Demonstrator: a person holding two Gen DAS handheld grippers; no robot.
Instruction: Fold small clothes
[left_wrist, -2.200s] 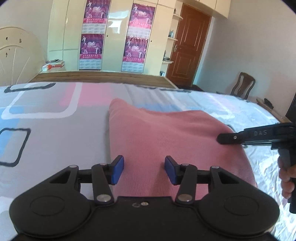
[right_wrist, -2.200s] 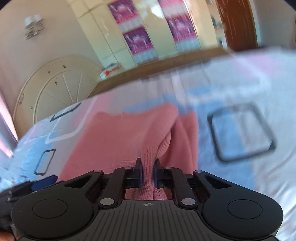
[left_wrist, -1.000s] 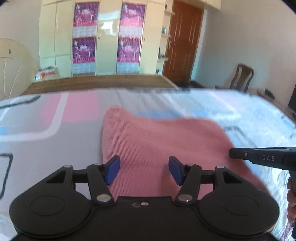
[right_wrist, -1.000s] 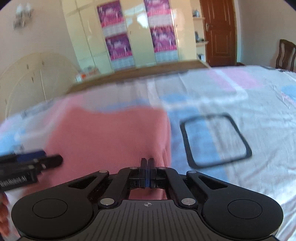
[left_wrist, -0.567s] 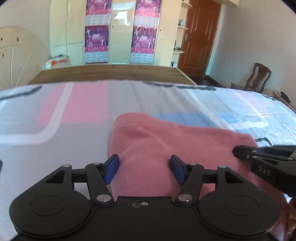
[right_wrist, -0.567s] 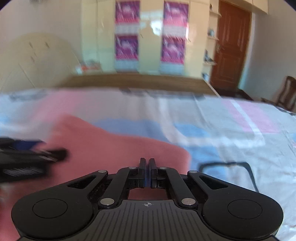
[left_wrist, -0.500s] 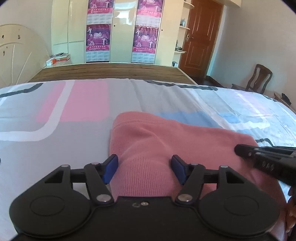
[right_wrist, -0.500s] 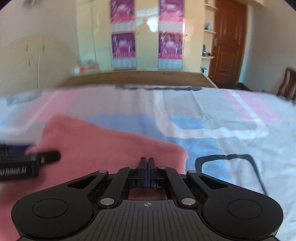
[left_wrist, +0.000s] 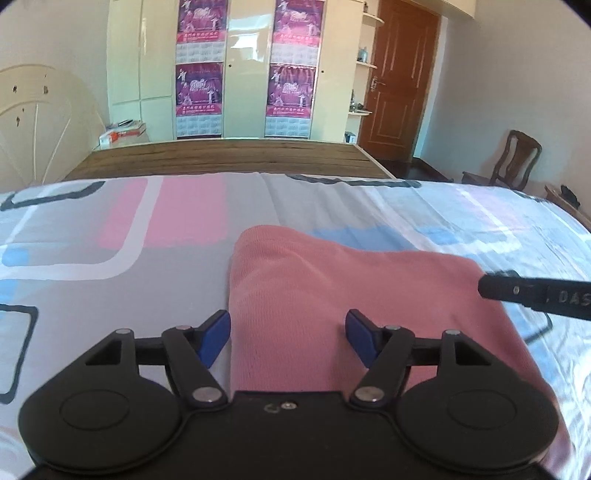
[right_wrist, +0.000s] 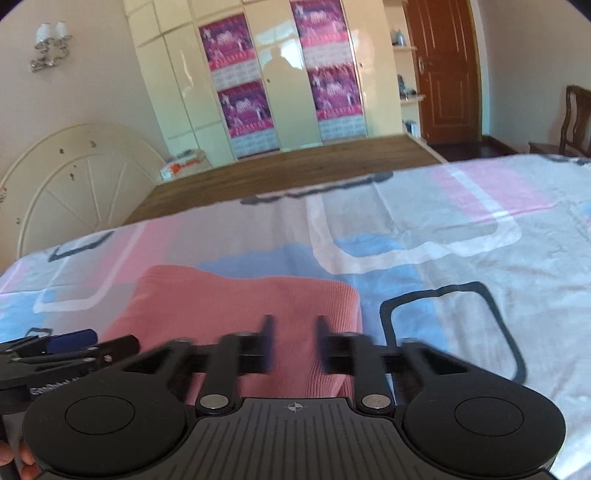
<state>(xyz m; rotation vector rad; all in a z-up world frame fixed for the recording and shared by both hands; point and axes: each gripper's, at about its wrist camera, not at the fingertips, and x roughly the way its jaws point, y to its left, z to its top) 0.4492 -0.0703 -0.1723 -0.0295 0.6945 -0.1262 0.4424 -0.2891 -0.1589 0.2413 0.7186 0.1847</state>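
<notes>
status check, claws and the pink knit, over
Left claw open, empty. Right claw opening, nothing pinched. Pink knit garment folded on bedsheet. Nothing in the way.

A bed (left_wrist: 184, 236) covered by a sheet (grey, pink, blue and white blocks) carries one folded pink knitted garment (left_wrist: 332, 295).

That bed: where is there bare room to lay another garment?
Bare sheet left of the pink garment up to the wooden edge, and right of it in the right wrist view. Both grippers, left and right, crowd its near edge.
</notes>
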